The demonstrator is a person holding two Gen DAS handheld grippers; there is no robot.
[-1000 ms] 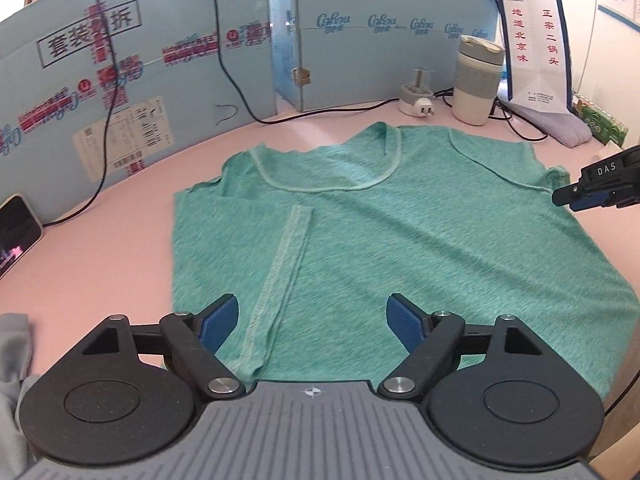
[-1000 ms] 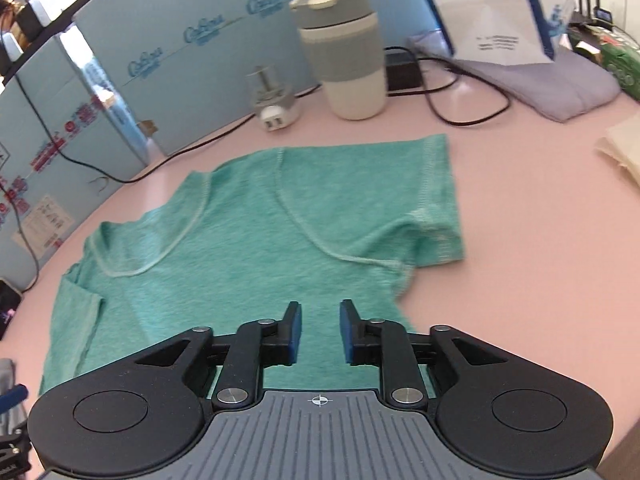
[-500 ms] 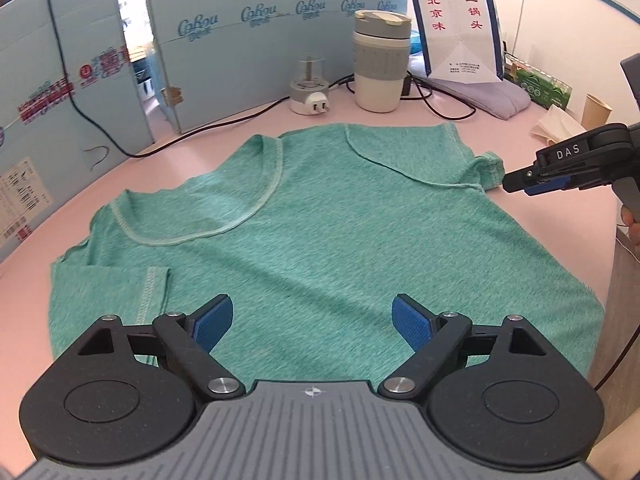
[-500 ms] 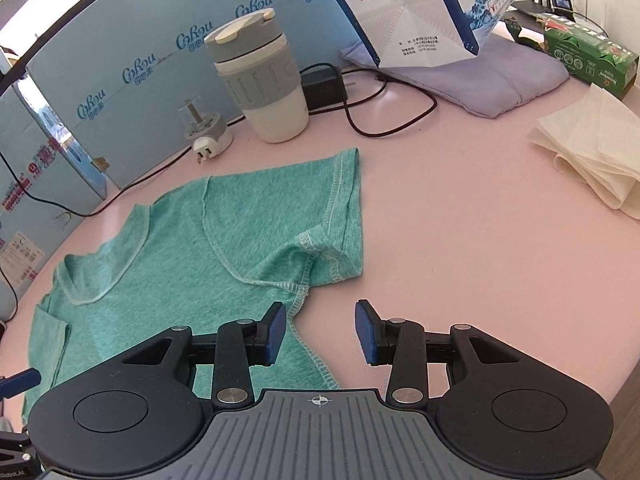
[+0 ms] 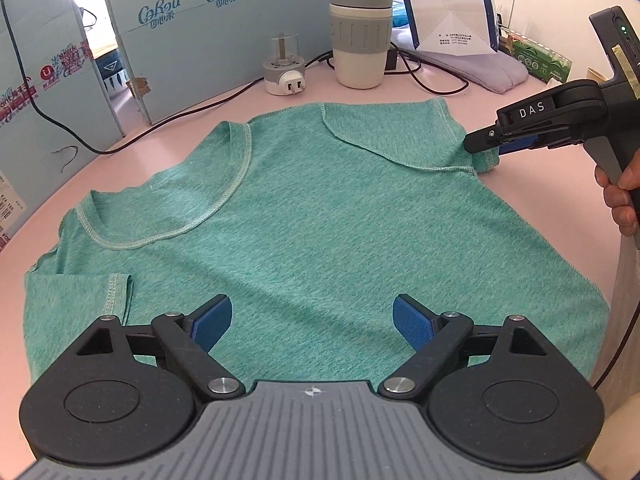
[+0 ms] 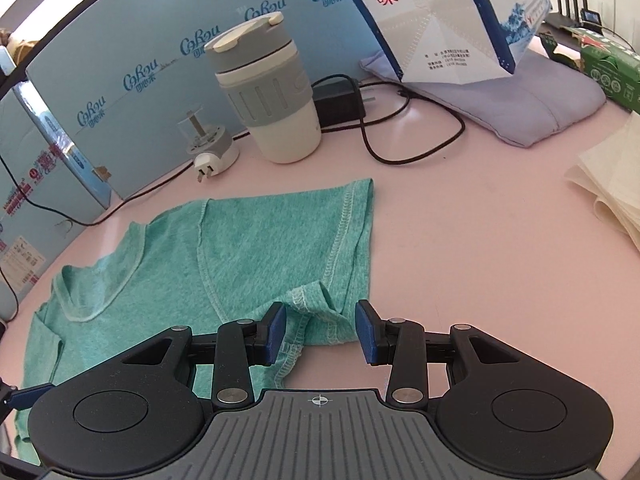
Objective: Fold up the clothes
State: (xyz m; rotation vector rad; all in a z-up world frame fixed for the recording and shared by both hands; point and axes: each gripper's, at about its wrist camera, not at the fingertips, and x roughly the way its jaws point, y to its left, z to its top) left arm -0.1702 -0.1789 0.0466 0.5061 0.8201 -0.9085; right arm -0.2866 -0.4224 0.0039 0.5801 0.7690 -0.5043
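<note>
A green T-shirt (image 5: 320, 232) lies flat on the pink table (image 5: 540, 200), one sleeve folded in over the body at the left (image 5: 80, 300). My left gripper (image 5: 312, 324) is open and empty, low over the shirt's lower part. My right gripper (image 6: 320, 330) is open, its blue pads (image 6: 276, 328) either side of the bunched corner of the other sleeve (image 6: 316, 304), at the armpit seam. In the left wrist view the right gripper (image 5: 486, 142) shows at that sleeve's edge, held by a hand.
A grey and white cup (image 6: 272, 96), a plug adapter (image 6: 208, 148), a black charger with cable (image 6: 340, 100), a folded lilac cloth (image 6: 520, 100) under a paper bag (image 6: 440, 20) and beige paper (image 6: 608, 188) lie beyond the shirt. Blue cardboard walls (image 5: 220, 32) stand behind.
Both grippers have moved right along the shirt. The right gripper has opened from nearly shut and come down around the sleeve's corner. The left gripper stays open.
</note>
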